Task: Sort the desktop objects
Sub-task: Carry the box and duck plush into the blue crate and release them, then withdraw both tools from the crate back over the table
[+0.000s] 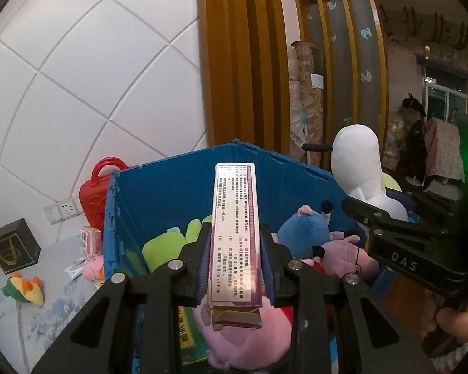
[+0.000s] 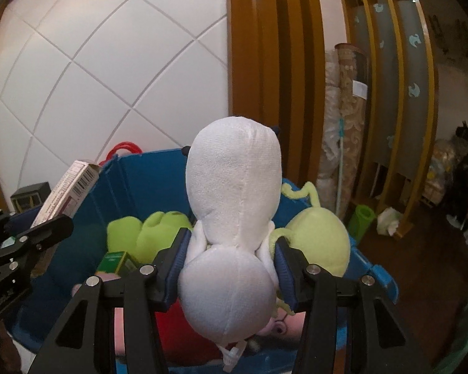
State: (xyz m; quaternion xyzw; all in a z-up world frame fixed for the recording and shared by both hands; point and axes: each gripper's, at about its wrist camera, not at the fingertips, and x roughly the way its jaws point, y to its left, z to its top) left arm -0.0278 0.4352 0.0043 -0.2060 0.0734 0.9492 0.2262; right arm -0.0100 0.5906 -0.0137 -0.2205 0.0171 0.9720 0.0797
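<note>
Tongs (image 1: 235, 268) level, clamping upright carton (image 1: 235, 233) over bin (image 1: 171, 184).

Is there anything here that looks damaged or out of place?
Yes, one thing. The long box held in the left gripper has its near end flap torn open and hanging loose. The white plush in the right gripper looks intact. The blue crate below holds a jumble of plush toys; nothing has spilled.

Blk left gripper (image 1: 235, 260), blue pads (image 1: 203, 261), silver screws, "DAS" mark
</note>
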